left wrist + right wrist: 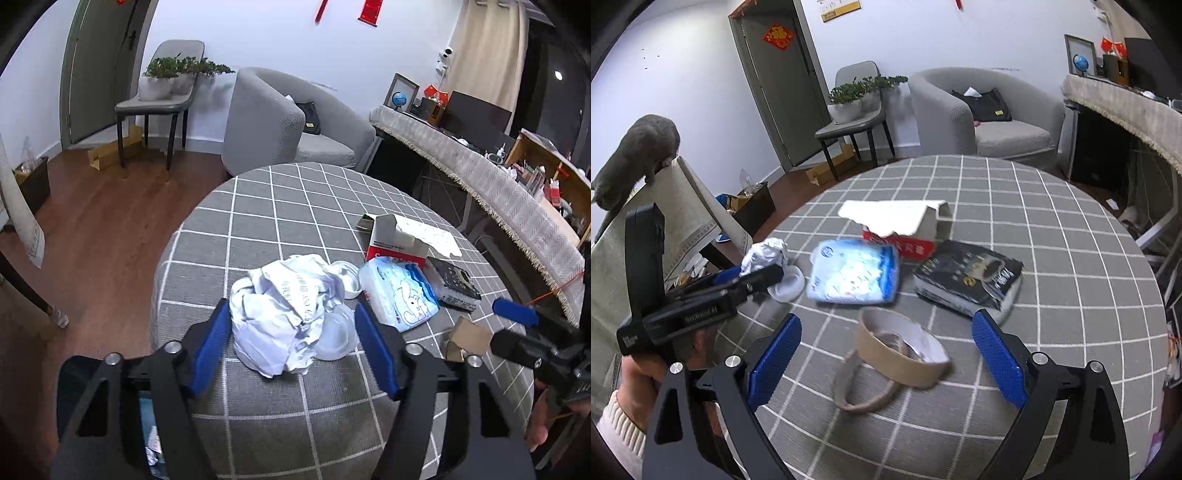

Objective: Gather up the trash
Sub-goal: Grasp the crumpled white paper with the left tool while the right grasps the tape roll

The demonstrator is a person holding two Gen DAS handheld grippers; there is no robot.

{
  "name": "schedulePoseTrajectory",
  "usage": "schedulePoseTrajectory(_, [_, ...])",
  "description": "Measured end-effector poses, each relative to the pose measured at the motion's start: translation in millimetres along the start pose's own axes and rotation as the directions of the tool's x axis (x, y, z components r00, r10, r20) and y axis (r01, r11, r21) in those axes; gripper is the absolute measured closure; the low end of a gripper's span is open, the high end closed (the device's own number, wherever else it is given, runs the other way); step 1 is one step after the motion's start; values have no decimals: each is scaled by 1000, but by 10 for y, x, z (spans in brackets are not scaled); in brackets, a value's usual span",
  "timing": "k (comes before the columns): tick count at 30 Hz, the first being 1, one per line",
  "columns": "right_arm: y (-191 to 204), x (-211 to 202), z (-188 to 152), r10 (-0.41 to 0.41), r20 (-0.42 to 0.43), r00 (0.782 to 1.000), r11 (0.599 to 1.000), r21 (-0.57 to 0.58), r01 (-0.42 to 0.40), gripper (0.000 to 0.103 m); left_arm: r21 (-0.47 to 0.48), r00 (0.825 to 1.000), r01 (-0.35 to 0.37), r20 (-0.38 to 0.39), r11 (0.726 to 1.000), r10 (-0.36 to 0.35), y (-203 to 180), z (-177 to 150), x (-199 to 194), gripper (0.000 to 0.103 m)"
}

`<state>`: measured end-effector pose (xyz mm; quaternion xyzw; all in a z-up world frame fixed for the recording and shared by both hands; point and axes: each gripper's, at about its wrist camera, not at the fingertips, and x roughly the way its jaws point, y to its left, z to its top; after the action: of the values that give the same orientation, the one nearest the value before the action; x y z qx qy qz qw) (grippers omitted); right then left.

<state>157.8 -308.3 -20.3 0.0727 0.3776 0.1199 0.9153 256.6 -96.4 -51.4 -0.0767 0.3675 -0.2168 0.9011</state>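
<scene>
A crumpled white paper ball (277, 317) lies on the grey checked tablecloth (280, 206) with a clear plastic cup (334, 338) against its right side. My left gripper (291, 310) is open around both; its left pad is at the paper's edge and its right pad is beside the cup. In the right wrist view, my right gripper (888, 317) stands wide open over a torn brown paper ring (901, 350) with a loose strip, touching nothing. The paper ball (766, 253) shows there behind the left gripper's black body.
Further back on the table lie a blue-white tissue pack (399, 291), a torn red-white box (395, 240), a black packet (454, 280) and a small white cup (349, 278). A grey cat (639, 155) stands on a cloth-covered ledge at left. A grey armchair (280, 122) is beyond the table.
</scene>
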Motion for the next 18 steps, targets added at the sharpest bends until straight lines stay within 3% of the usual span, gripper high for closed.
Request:
schedulePoseTrajectory(6, [-140,33,-62,16,-26,1000,999,34,-15,9,-67,1000,29,9,997,-29,39,22,29,48])
schedulePoseTrajectory(15, [-288,114,-97,93,-49,994,987,136,-86,9,-72,999,17,52,997,-13,10,56,-63,48])
schedulePoseTrajectory(18, [-245,150,-89,82,-58,995,989,127,-74,9,-70,998,13,63,997,-9,16,63,-104,48])
